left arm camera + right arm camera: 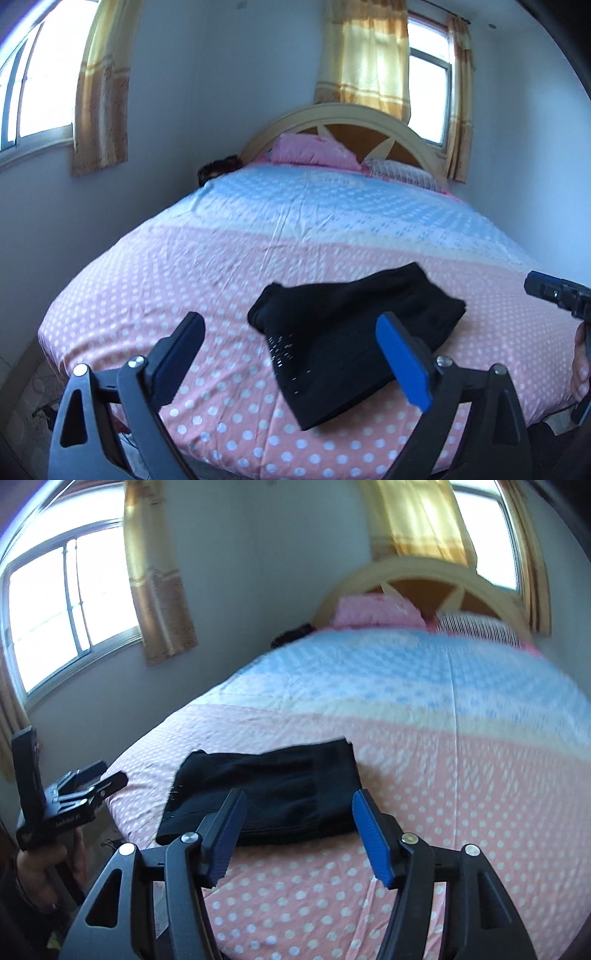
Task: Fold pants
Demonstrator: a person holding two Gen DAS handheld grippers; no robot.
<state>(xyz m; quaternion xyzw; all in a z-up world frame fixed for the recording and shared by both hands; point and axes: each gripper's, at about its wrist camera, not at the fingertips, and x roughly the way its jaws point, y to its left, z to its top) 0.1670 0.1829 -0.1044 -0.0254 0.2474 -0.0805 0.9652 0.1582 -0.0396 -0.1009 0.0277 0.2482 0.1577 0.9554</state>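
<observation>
Lying folded near the foot of the bed [221, 258], the black pants [343, 332] sit alone on the dotted sheet. Left claw [291, 354] and right claw [299, 834] hover spread, empty. Pillows [314, 151] rest well beyond.

Only one line of small pale lettering, on the black body of the left tongs [74, 794], seen far left of the right tongs [295, 834]; too blurred to read. No other text, number or sign legible.
</observation>
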